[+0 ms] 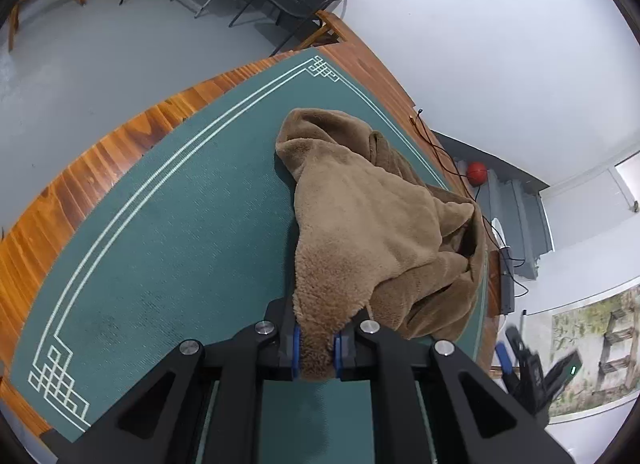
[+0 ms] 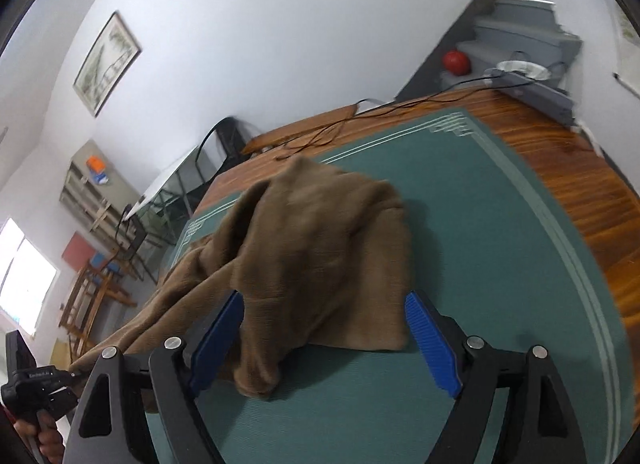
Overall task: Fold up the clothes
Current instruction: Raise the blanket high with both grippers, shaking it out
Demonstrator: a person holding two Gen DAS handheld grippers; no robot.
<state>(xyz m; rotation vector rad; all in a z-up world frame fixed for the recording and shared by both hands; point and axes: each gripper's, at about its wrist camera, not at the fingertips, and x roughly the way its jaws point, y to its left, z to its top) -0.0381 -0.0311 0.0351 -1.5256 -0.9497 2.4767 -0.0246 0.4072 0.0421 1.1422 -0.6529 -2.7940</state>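
left gripper (image 1: 316, 352) clamped on the brown fleece garment (image 1: 372, 232), right gripper (image 2: 324, 340) wide open, cloth loose between. garment bunched mid green mat (image 1: 168, 223); one-sided tension could drag it crooked toward the table edge (image 1: 372, 71).

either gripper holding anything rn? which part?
Left gripper pinches an edge of the brown fleece garment. Right gripper is open, holding nothing; fabric lies between its fingers.
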